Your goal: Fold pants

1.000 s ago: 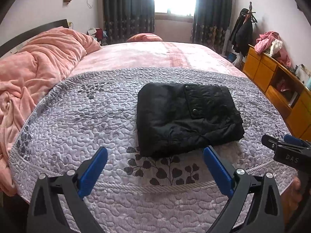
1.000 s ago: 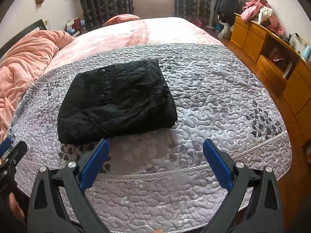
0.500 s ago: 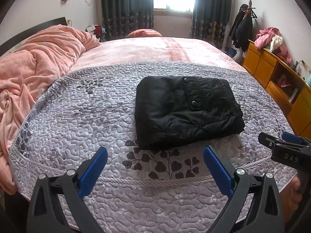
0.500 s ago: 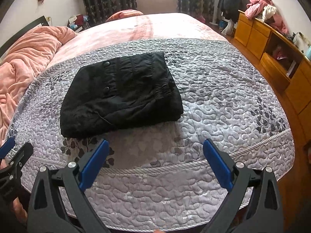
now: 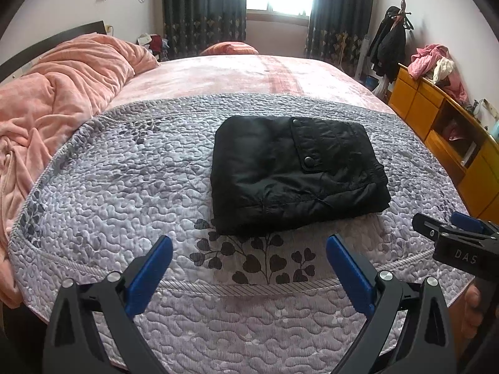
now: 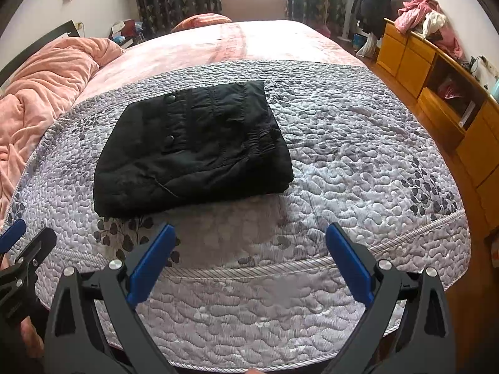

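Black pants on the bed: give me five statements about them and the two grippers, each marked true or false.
1. The black pants lie folded into a compact bundle on the grey quilt. True.
2. The left gripper is clamped on the pants. False: it is open and clear of them, holding nothing.
3. The right gripper is open. True.
4. The pants hang off the edge of the bed. False: they rest wholly on the quilt, back from the edge.
5. A snap button shows on the pants' pocket flap. True.
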Demonstrator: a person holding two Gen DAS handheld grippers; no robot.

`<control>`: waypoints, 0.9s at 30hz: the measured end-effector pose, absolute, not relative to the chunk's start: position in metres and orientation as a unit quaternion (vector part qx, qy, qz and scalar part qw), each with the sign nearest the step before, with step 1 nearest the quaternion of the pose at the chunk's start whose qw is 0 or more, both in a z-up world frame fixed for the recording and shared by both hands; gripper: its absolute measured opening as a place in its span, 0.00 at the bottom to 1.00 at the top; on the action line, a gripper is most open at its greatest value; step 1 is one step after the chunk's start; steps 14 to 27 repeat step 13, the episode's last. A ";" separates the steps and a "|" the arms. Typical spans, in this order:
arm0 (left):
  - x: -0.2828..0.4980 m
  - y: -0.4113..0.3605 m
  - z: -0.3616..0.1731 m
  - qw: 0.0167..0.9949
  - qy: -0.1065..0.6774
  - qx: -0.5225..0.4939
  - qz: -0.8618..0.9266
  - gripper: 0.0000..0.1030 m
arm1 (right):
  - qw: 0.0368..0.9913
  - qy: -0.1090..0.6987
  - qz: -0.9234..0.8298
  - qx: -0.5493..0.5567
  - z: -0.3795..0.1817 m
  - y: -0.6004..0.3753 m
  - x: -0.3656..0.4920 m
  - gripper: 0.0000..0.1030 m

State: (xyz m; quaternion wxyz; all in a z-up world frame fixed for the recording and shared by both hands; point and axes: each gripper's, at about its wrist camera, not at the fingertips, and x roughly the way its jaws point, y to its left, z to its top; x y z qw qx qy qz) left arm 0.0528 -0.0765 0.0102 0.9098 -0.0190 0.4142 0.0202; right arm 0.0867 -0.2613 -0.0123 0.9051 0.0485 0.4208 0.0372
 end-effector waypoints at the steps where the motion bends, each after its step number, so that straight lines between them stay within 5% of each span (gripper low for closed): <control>1: 0.053 -0.077 0.010 0.910 0.414 -0.020 0.019 0.96 | 0.905 0.421 0.037 0.048 -0.012 -0.261 0.087 0.94; 27: 0.054 -0.079 0.012 0.907 0.421 -0.016 0.019 0.96 | 0.904 0.423 0.037 0.053 -0.014 -0.263 0.087 0.94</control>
